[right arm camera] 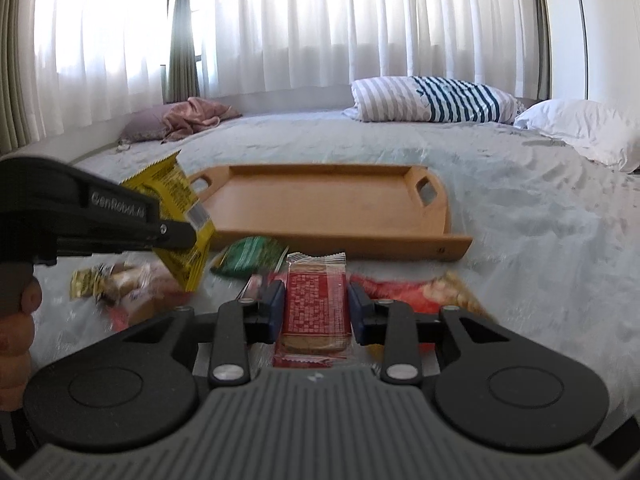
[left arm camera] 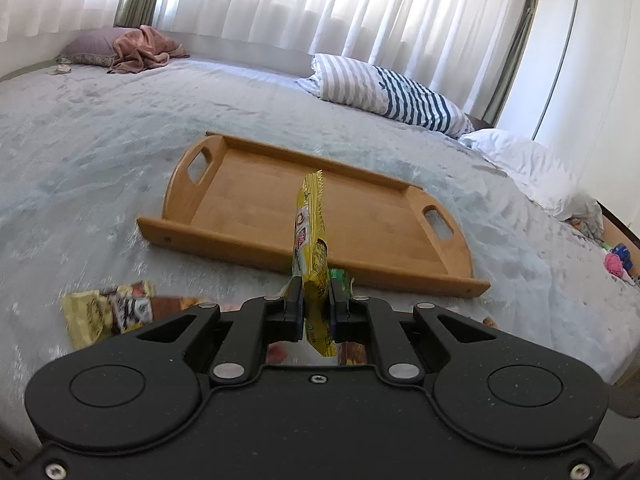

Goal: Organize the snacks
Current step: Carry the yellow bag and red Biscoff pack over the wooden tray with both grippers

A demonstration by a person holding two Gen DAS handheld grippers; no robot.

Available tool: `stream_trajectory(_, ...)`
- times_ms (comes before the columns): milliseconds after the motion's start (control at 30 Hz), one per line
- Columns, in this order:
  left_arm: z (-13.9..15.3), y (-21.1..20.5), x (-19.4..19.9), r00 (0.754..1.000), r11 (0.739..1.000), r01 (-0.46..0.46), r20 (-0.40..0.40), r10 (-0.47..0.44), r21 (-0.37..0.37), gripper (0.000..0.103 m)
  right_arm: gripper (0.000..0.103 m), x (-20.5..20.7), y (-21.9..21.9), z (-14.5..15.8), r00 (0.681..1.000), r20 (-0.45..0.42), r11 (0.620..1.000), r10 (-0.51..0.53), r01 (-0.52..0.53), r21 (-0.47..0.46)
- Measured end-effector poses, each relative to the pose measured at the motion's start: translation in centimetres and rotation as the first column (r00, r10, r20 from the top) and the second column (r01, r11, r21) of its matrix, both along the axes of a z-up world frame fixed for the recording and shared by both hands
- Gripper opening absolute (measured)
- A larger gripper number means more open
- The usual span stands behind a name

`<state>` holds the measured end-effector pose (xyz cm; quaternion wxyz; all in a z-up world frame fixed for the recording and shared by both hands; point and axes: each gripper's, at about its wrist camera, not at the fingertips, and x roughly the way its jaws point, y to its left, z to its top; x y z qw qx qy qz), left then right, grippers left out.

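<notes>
My left gripper (left arm camera: 316, 286) is shut on a yellow snack packet (left arm camera: 310, 224), held edge-on above the bed just in front of the wooden tray (left arm camera: 248, 204). The packet (right arm camera: 176, 196) and left gripper (right arm camera: 180, 234) also show in the right wrist view, at the left. My right gripper (right arm camera: 316, 292) is shut on a red-patterned cracker packet (right arm camera: 316, 300), held flat short of the tray (right arm camera: 320, 204). Nothing lies in the tray. A green packet (right arm camera: 252, 256), a red and orange bag (right arm camera: 412, 290) and brown and yellow packets (left arm camera: 116, 312) lie on the bedspread.
The tray rests on a pale grey bedspread (left arm camera: 100, 152). A striped pillow (left arm camera: 392, 92) and a white pillow (right arm camera: 584, 128) lie behind it. A purple pillow with a pink cloth (left arm camera: 140, 48) is at the far left. White curtains hang behind.
</notes>
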<state>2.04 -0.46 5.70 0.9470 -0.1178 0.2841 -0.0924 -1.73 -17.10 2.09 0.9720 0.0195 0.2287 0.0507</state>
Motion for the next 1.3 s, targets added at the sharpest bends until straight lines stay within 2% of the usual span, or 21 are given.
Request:
stream_trajectory(233,1.9,-0.4,3.4,0.999,0.997,0.049,0.019,-0.048,-0.061,0.010,0.038,4.3,-2.7,2.1,0.999,-0.009,0.996,-0.040,0.041,0.079)
stream_trajectory(400,3.1,-0.4,6.5,0.997,0.991,0.083,0.013,-0.082,-0.109,0.010,0.039,7.1,-3.7,3.3,0.999,0.007,0.997,-0.040,0.039,0.063)
stream_trajectory(667,3.7,-1.1,11.8,0.997,0.989,0.082,-0.002,-0.083,-0.124,0.010,0.039,11.6,-4.5,3.6,0.999,0.019,0.999,-0.049,0.048,0.018)
stream_trajectory(1000,1.3,-2.0,18.3,0.991,0.986,0.067,-0.102,-0.084,-0.155,0.010,0.039,17.0,-5.5,1.5,0.996,-0.067,0.998,-0.052,0.055,0.033)
stream_trajectory(1300,-1.6,-2.0,21.6,0.978,0.977,0.073,-0.177,-0.110,-0.202,0.010,0.038,20.4,-6.3,-0.3,0.988,-0.146,0.993,-0.046,0.061,0.097)
